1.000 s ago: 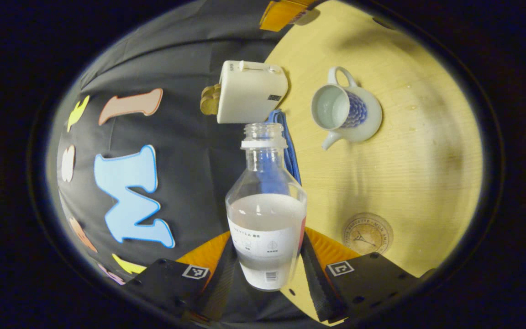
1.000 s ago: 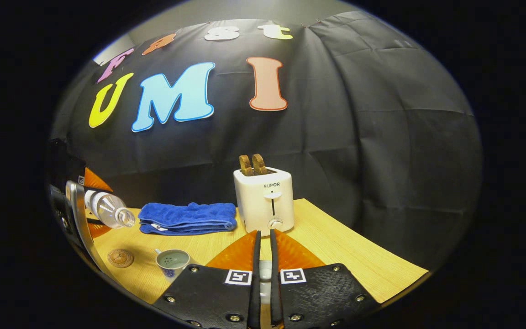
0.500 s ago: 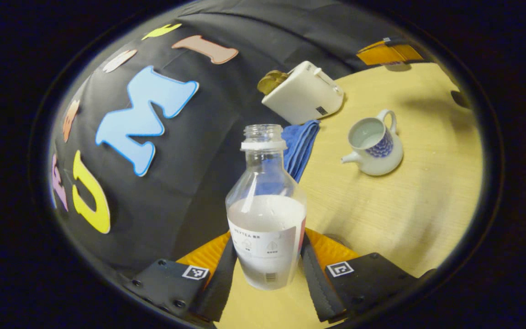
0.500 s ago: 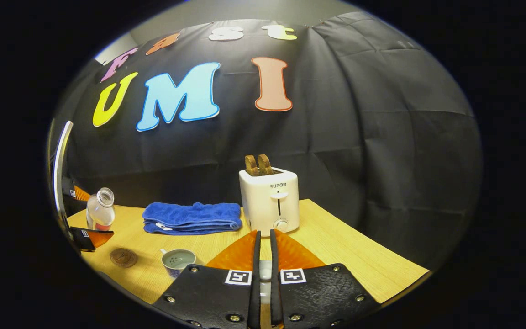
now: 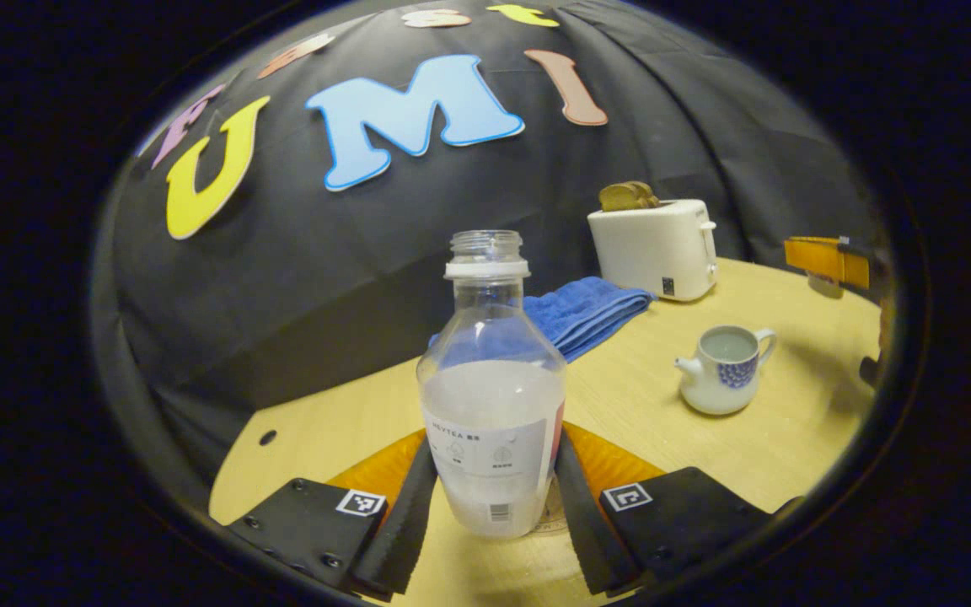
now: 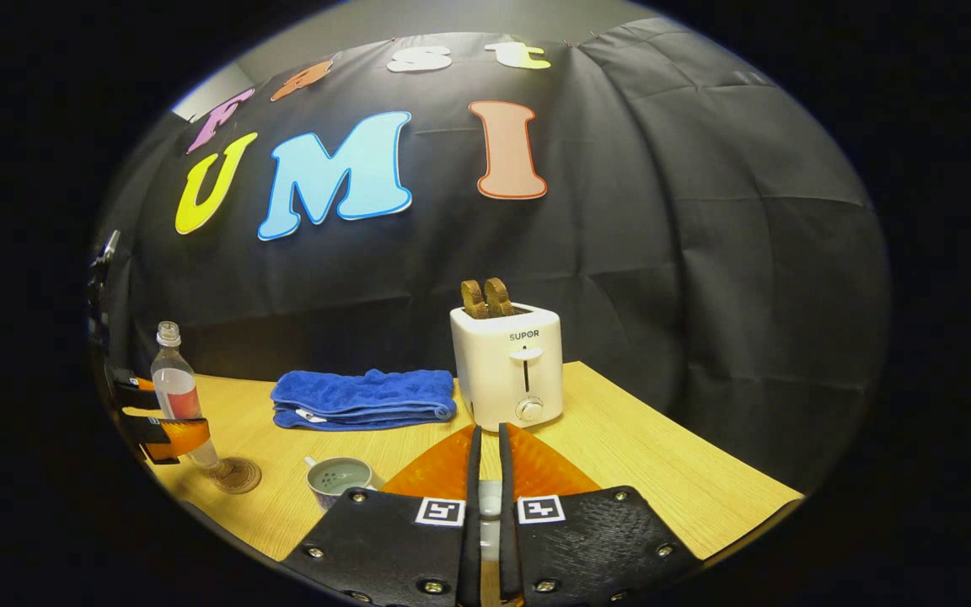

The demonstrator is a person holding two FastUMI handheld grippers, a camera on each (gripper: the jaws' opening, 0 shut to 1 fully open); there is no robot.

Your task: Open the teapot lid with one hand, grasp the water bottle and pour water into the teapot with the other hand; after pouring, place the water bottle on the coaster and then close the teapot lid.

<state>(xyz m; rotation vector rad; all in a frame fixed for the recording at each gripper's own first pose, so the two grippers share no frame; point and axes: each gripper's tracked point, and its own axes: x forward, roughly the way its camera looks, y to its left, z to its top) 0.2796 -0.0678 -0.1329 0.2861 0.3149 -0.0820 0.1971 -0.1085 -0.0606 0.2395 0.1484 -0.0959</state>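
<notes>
Bottle (image 5: pixel 492 396) now upright over coaster (image 6: pixel 237 475)

Booth reads dim to me, dark wall soaking up most light; the table (image 6: pixel 620 455) is the bright patch, lit from above. Soft shadow falls beside the teapot (image 5: pixel 723 369) toward the table's right edge in left gripper view. Small highlights on the water bottle (image 5: pixel 492 379) shoulder, no harsh glare. Focus looks sharp mid-frame in both views. Heavy fisheye bending at the rims, table edges curve, corners fall off dark.
</notes>
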